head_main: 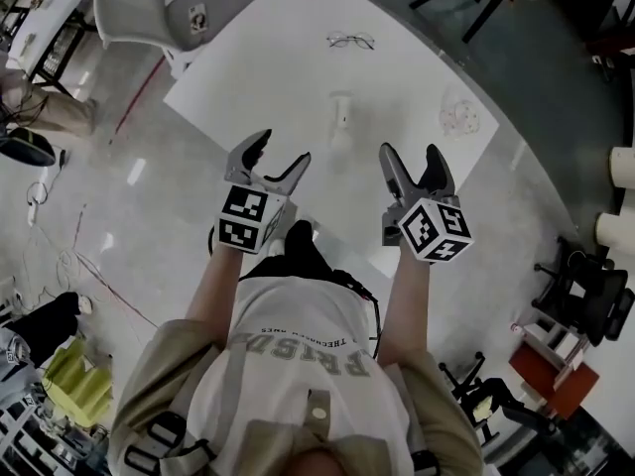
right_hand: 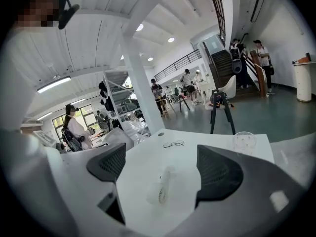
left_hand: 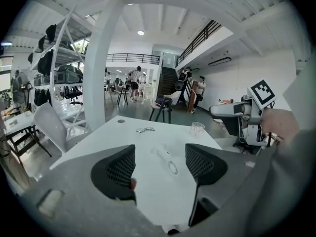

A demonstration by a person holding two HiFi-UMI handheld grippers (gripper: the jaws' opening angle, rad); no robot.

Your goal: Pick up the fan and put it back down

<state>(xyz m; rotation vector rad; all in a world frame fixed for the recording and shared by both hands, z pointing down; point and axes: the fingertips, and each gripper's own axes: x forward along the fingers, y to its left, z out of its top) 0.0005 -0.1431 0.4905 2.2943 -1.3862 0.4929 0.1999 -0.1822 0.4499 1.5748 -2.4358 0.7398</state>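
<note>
A small white hand fan (head_main: 340, 117) lies on the white table (head_main: 258, 67), beyond both grippers. My left gripper (head_main: 281, 149) hangs over the table's near edge, jaws wide apart and empty. The right gripper (head_main: 410, 152) is level with it on the other side, also open and empty. In the left gripper view the fan (left_hand: 165, 159) shows on the tabletop ahead, in line with the gap between the open jaws (left_hand: 160, 167). The right gripper view has the fan (right_hand: 163, 186) lying ahead in the gap between its spread jaws (right_hand: 163, 169). Neither gripper touches it.
A pair of glasses (head_main: 350, 40) lies at the table's far side, and a clear glass cup (head_main: 459, 115) stands to the right of the fan. A white chair (head_main: 149, 8) stands off the far left corner. Black office chairs (head_main: 585, 286) stand on the floor to the right.
</note>
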